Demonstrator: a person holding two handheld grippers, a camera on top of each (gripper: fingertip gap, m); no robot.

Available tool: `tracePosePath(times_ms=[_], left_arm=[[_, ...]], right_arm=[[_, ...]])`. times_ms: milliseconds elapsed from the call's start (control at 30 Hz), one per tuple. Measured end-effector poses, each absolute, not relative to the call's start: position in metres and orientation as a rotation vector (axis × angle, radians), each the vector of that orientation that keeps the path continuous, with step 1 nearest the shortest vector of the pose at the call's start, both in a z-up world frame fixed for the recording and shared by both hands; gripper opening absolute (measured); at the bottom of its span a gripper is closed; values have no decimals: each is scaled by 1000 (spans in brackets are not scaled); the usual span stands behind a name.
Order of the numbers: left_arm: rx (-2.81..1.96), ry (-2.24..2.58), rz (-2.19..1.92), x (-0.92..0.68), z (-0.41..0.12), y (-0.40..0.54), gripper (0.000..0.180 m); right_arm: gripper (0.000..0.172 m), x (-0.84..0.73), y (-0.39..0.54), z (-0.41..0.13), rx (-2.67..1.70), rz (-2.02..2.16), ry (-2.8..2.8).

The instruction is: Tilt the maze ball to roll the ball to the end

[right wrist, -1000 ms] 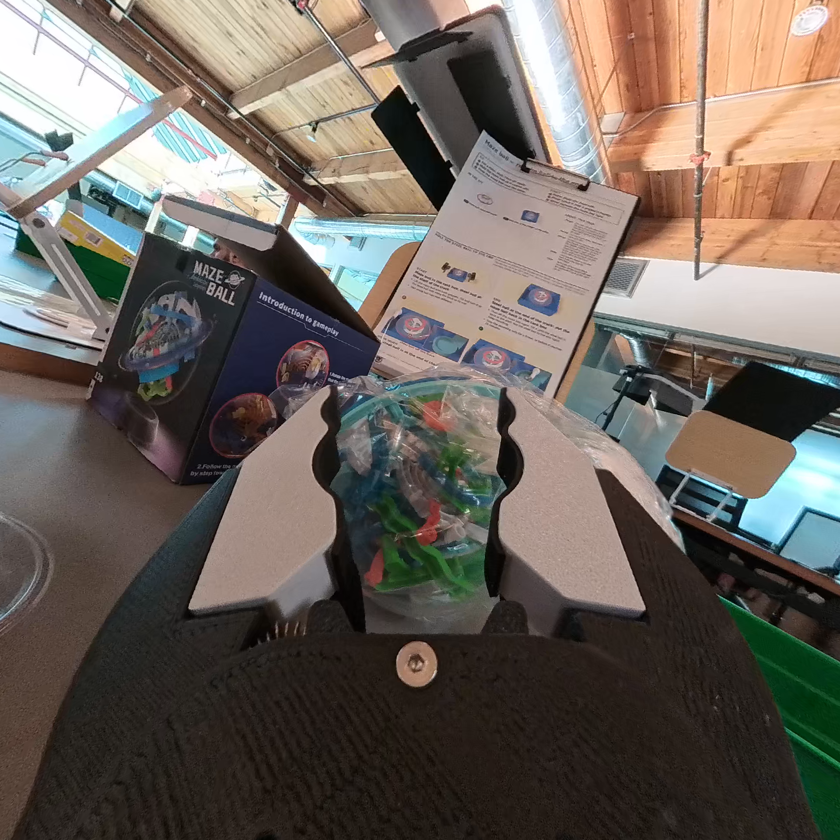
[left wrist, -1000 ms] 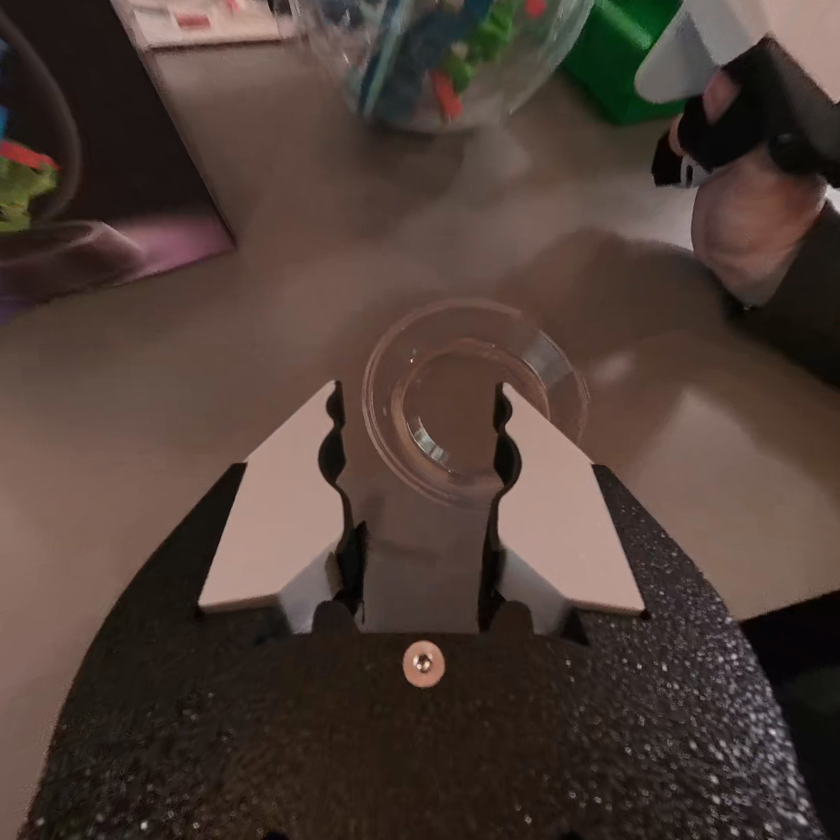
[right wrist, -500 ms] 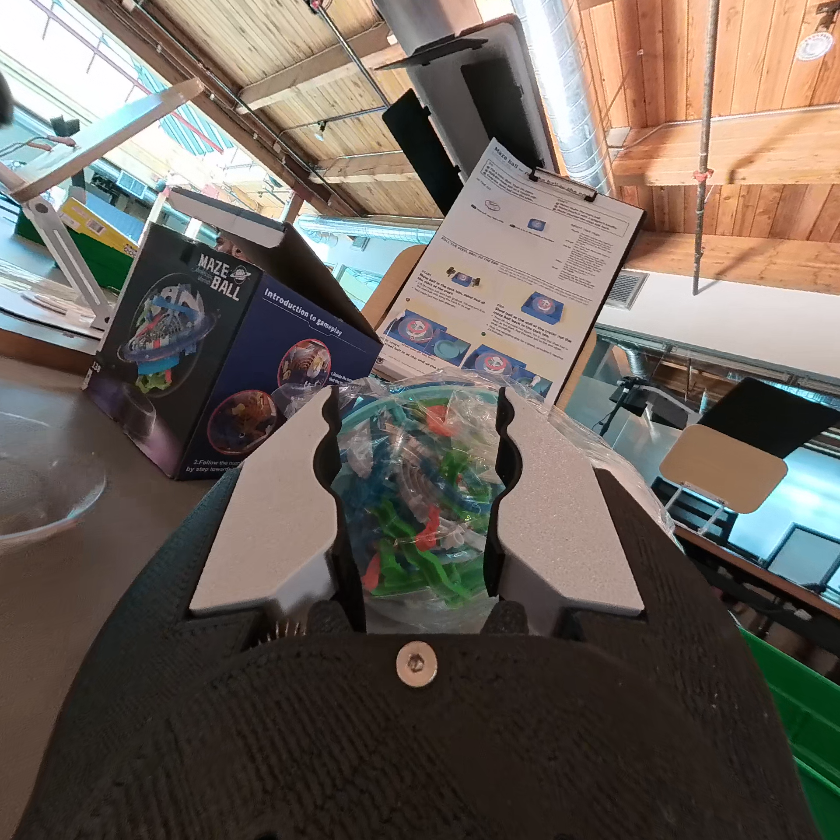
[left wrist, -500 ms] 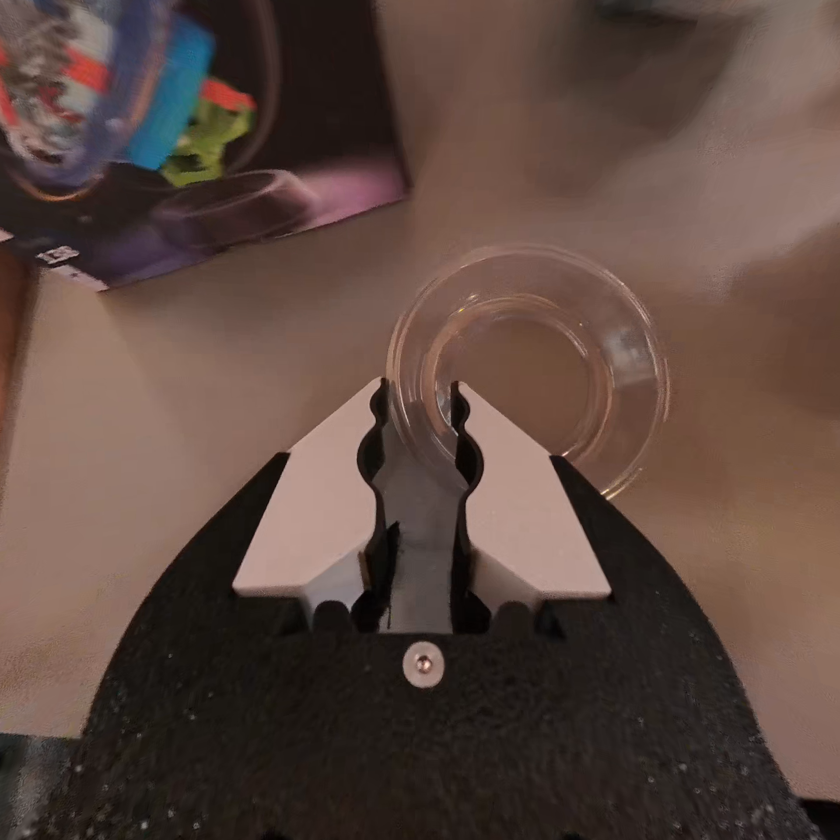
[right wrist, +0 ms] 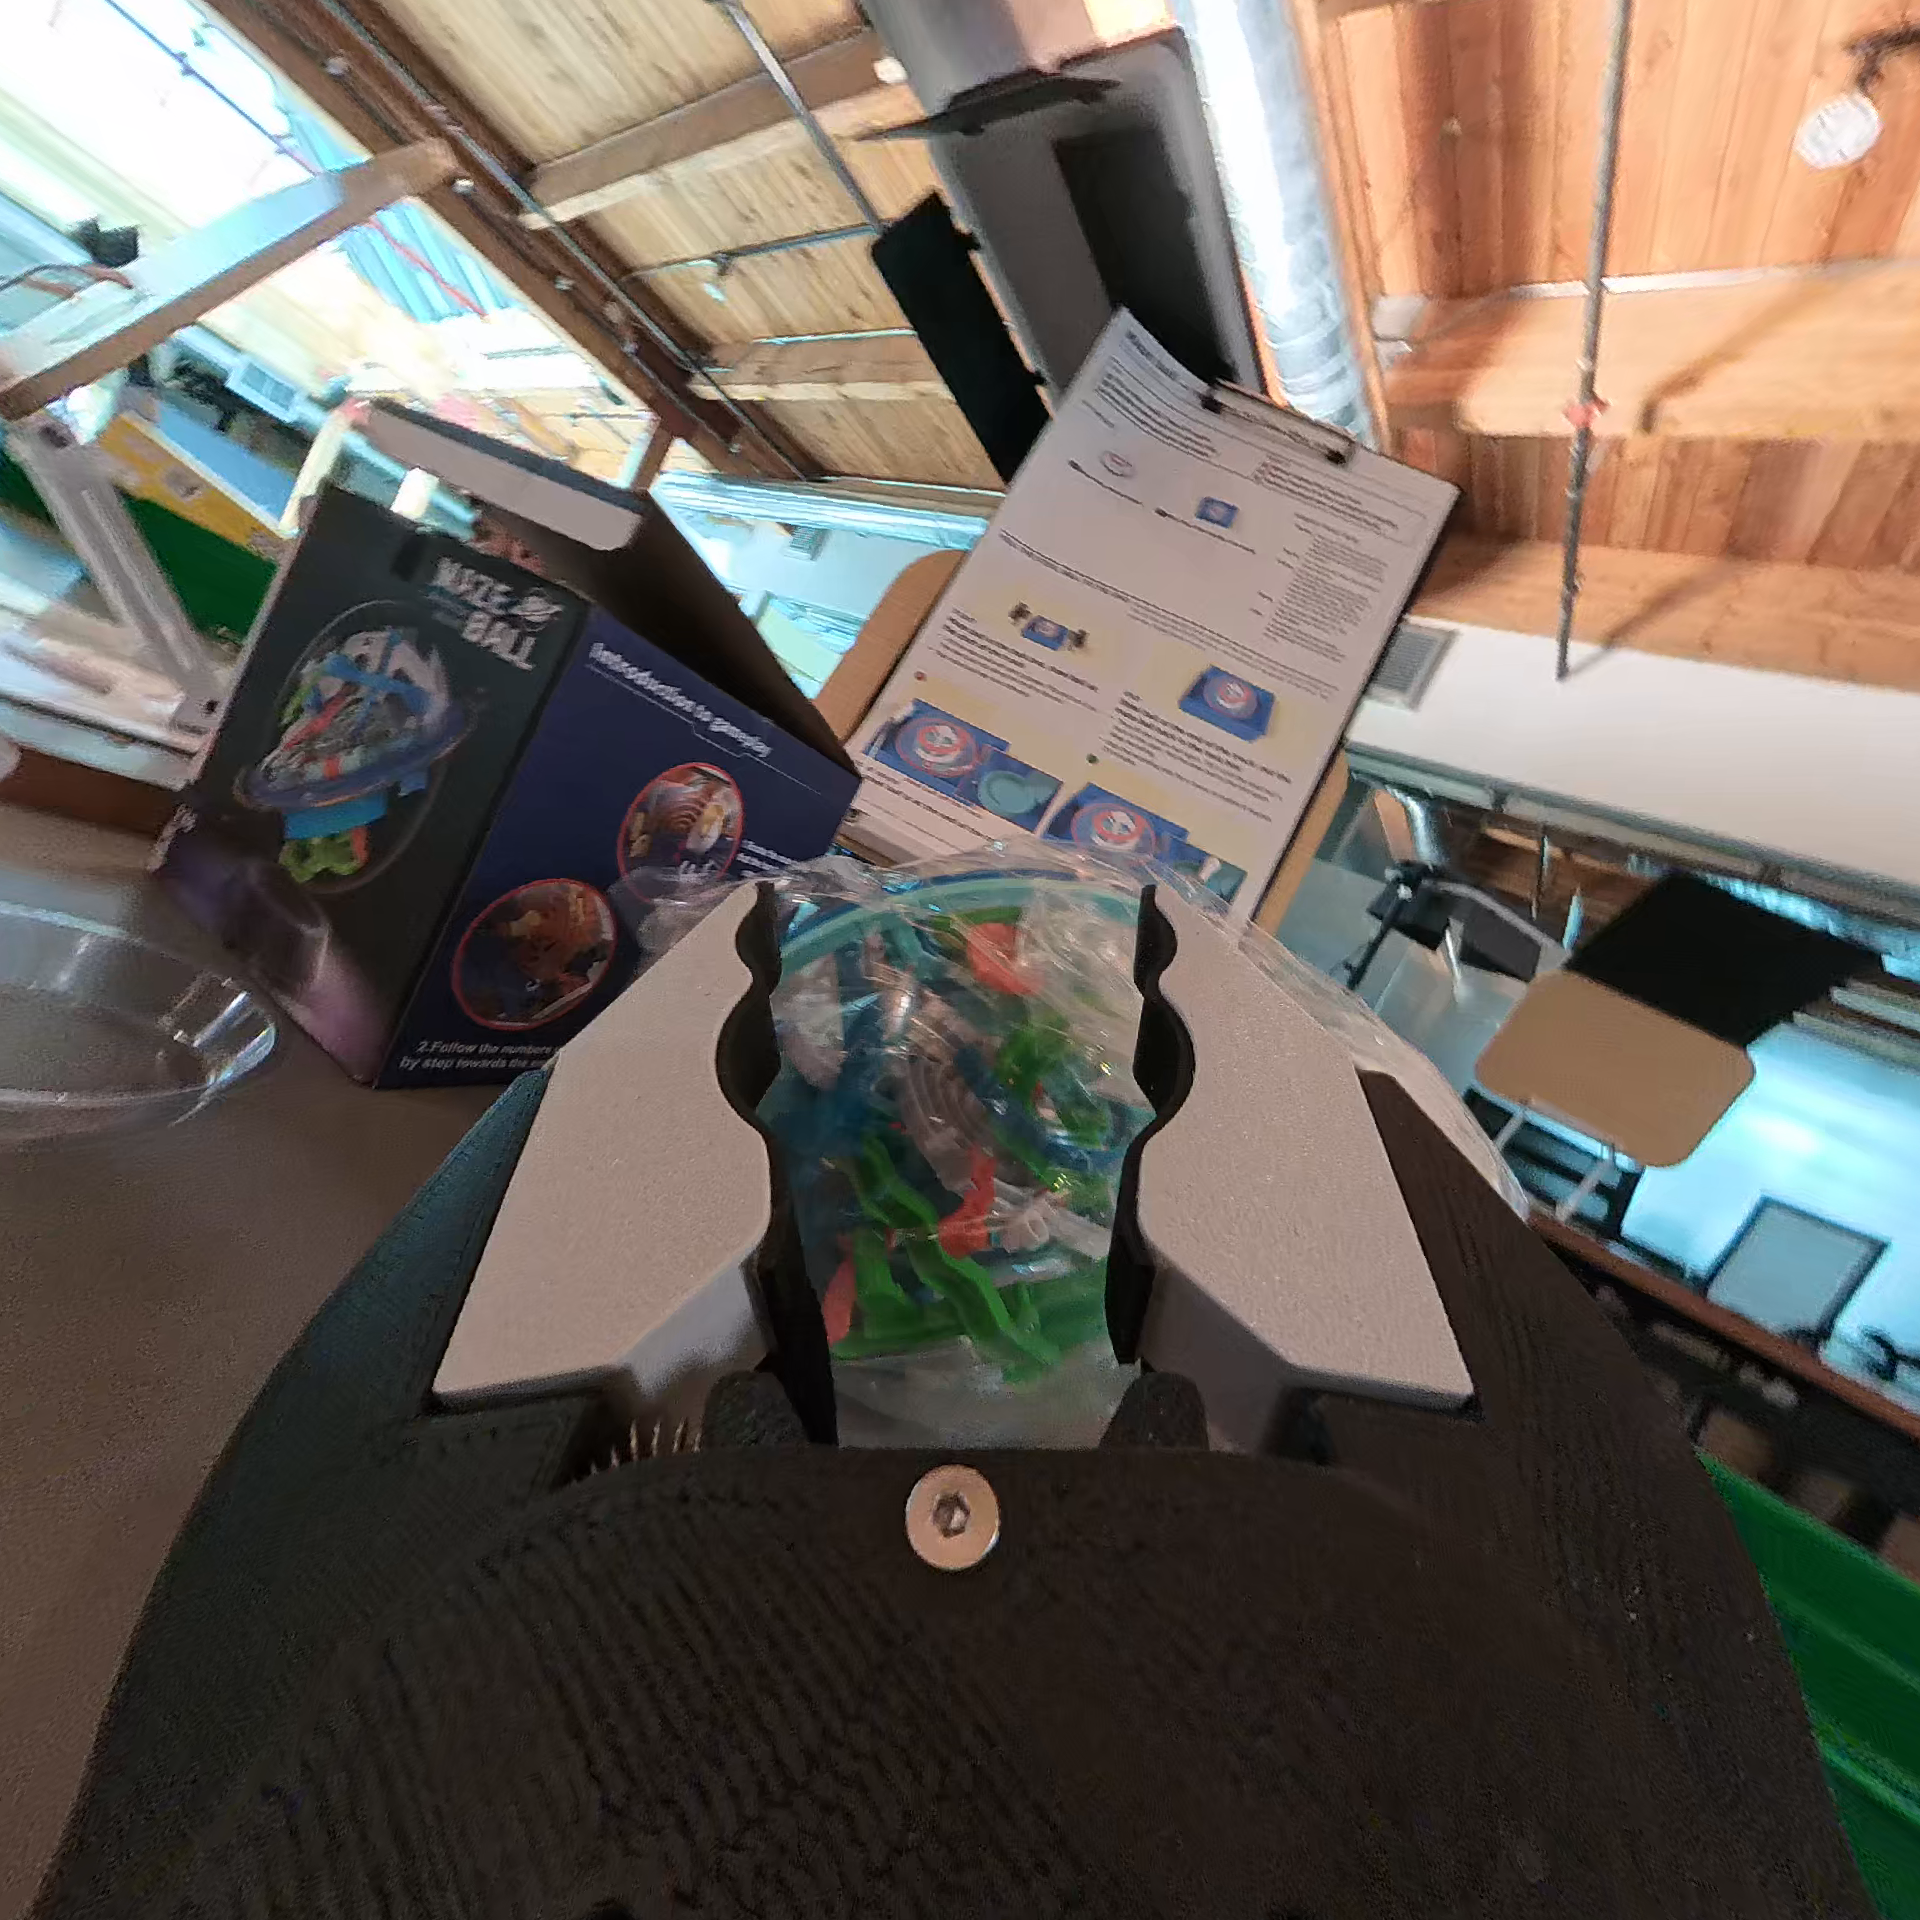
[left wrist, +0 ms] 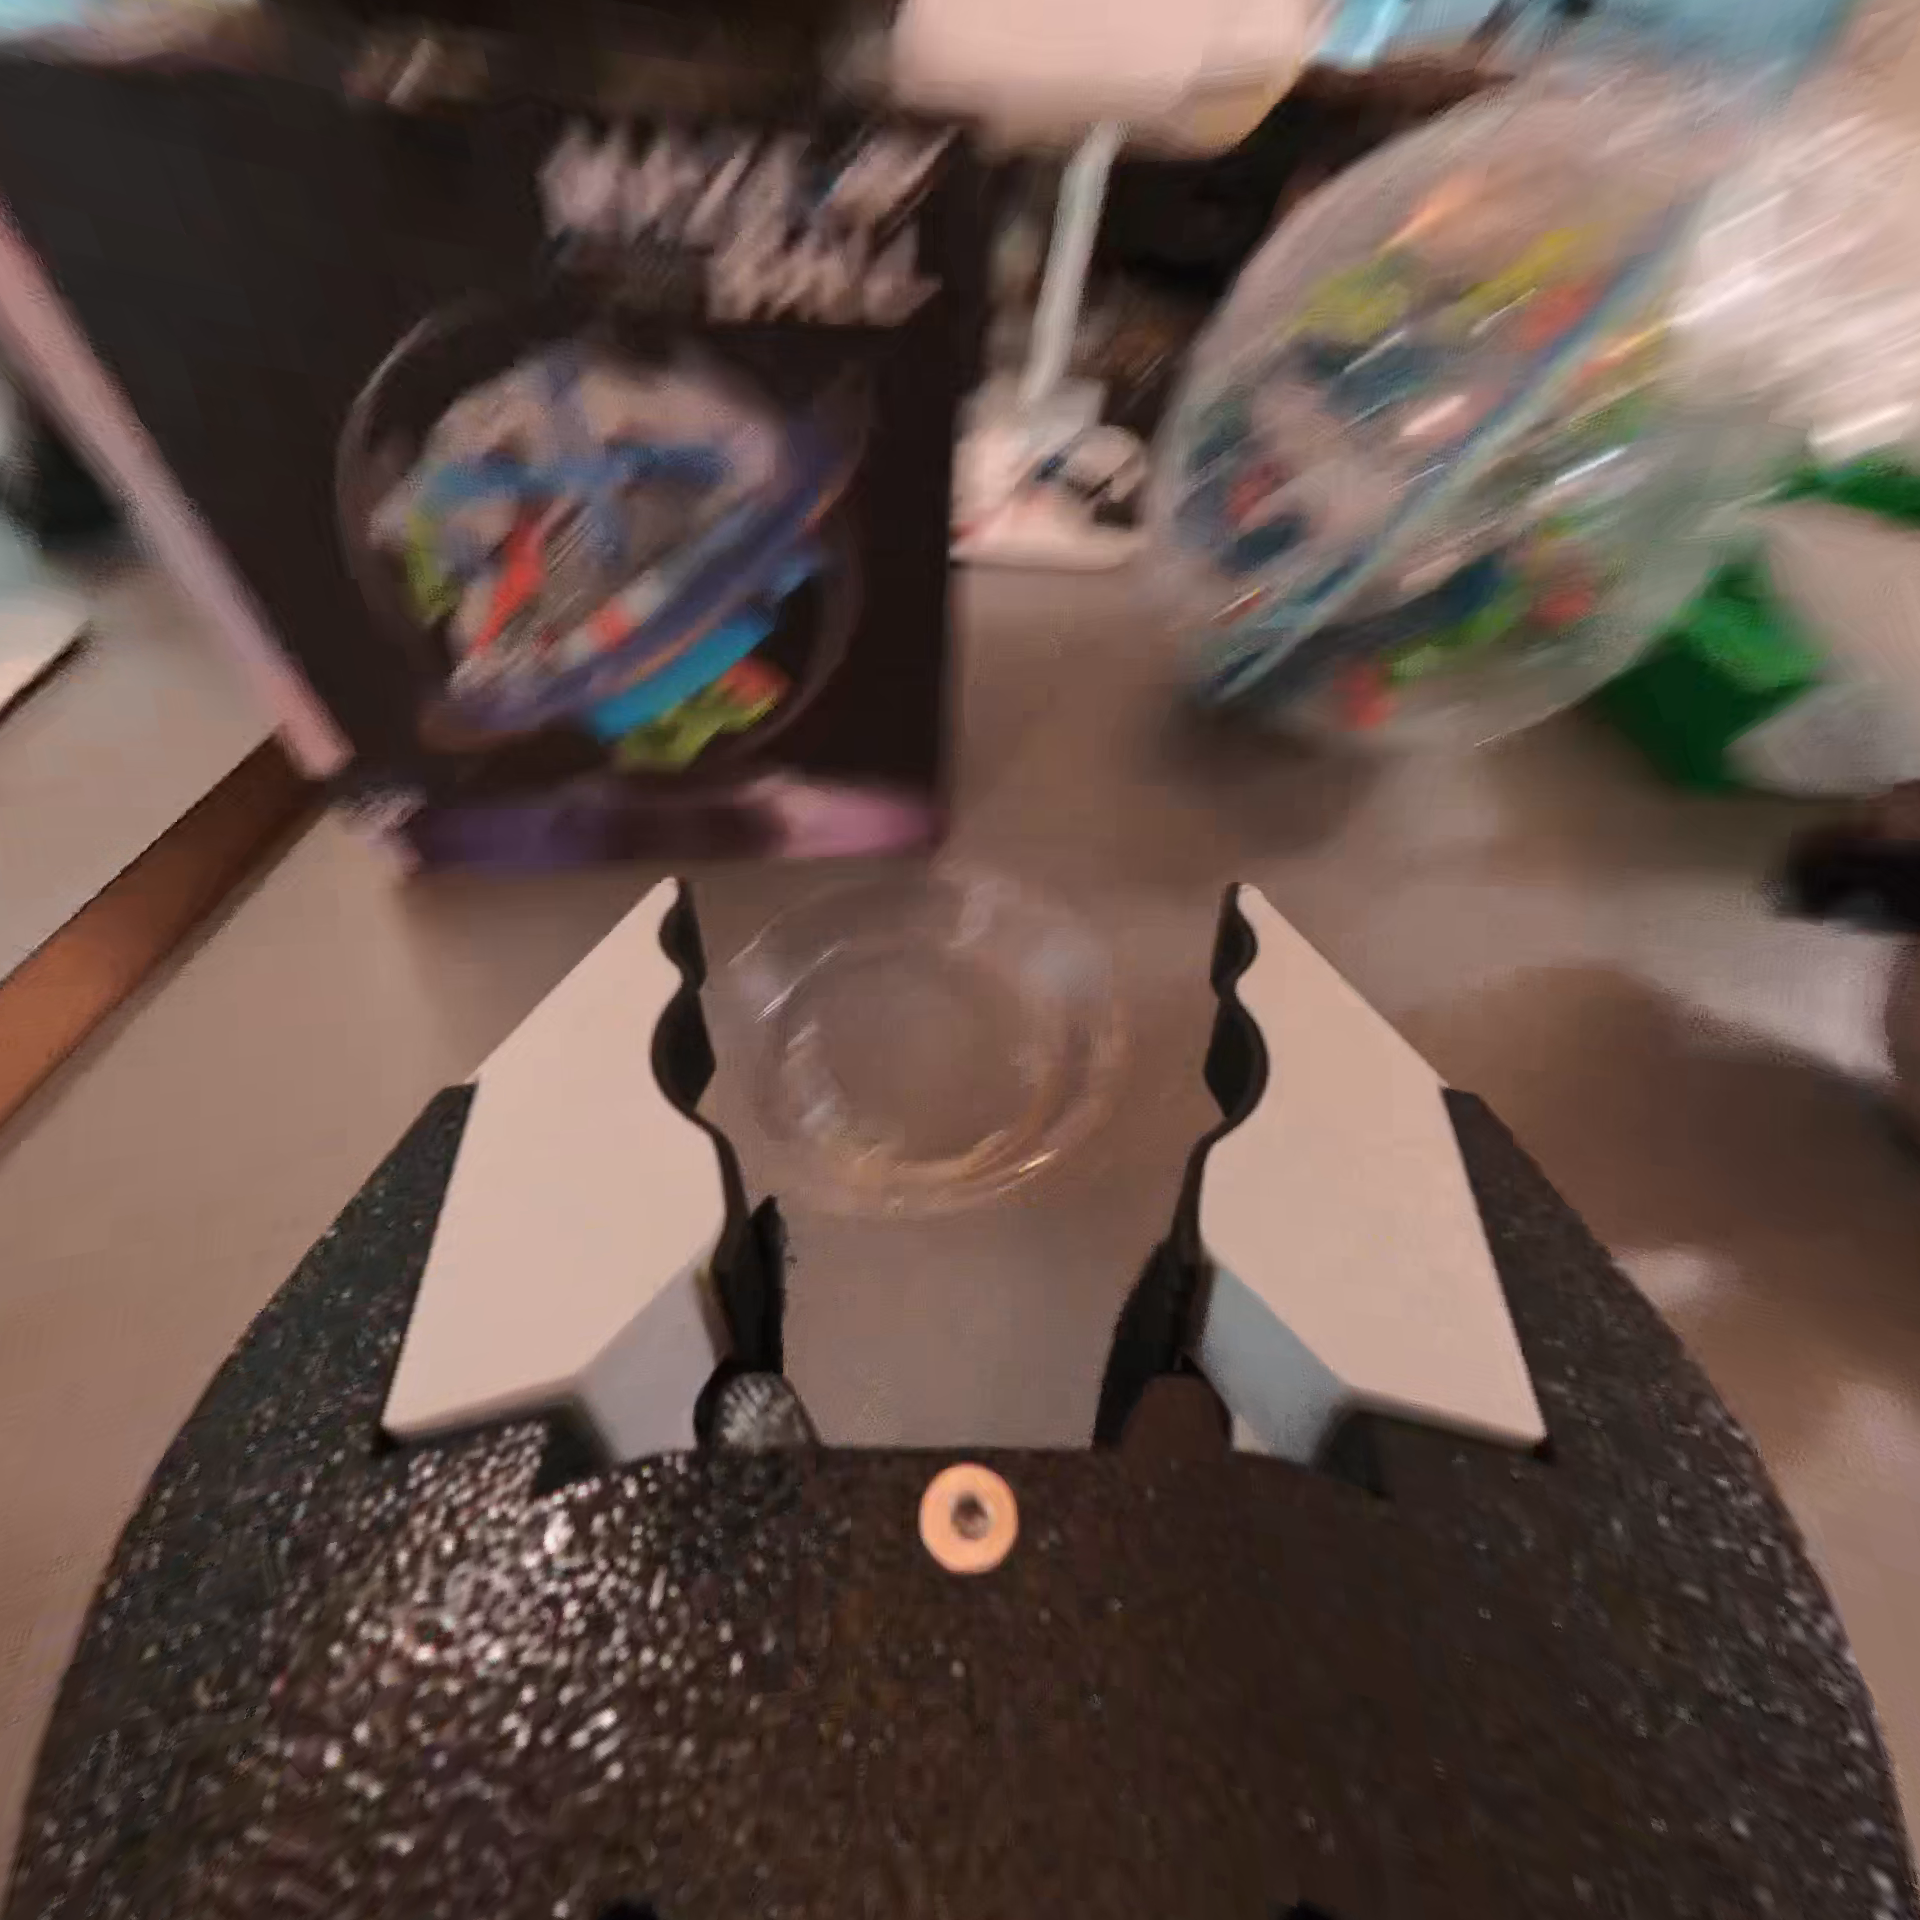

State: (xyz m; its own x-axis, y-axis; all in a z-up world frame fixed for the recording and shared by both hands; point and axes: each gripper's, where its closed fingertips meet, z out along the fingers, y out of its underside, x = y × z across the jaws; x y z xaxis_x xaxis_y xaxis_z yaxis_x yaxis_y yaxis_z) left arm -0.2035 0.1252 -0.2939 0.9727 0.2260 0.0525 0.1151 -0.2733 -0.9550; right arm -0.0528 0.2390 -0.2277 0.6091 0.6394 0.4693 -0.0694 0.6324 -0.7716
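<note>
The maze ball (right wrist: 956,1101) is a clear sphere with blue, green and red tracks inside, wrapped in clear plastic film. My right gripper (right wrist: 956,890) is shut on it, both pads pressed to its sides, and holds it above the table. The ball also shows blurred at the upper right of the left wrist view (left wrist: 1455,416). My left gripper (left wrist: 954,888) is wide open and empty. It hovers over a clear plastic ring stand (left wrist: 925,1049) that lies on the brown table (left wrist: 260,1039). The stand sits between the fingers with a gap on each side.
The ball's dark printed box (left wrist: 623,499) stands behind the stand and shows in the right wrist view (right wrist: 499,790). The clear stand (right wrist: 114,1029) shows at the left there. A clipboard with an instruction sheet (right wrist: 1174,665) leans behind. A green bin (right wrist: 1829,1621) is at the right.
My left gripper's jaws narrowed over the stand's rim, then opened wide, and its view swung up toward the box and ball. My right gripper kept its hold on the ball.
</note>
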Motion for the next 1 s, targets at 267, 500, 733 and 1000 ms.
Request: tracePosePath(times_ms=[267,500,733,1000], left_arm=[[-1143,-123,52,-104,-189,214,81],[-1130,281,381,-78,-218,268,69],[-1149,419,232,-71,-214,254,88],[-1371,427,301,-91,-253,281,90]], right_arm=[[68,-29,262,-223,-862,455,-726],[67,-5,267,-227,-846,359,-777],[68,10,299,-231,-902,316,-742],[72,9,325,-236,-909,231,-782]])
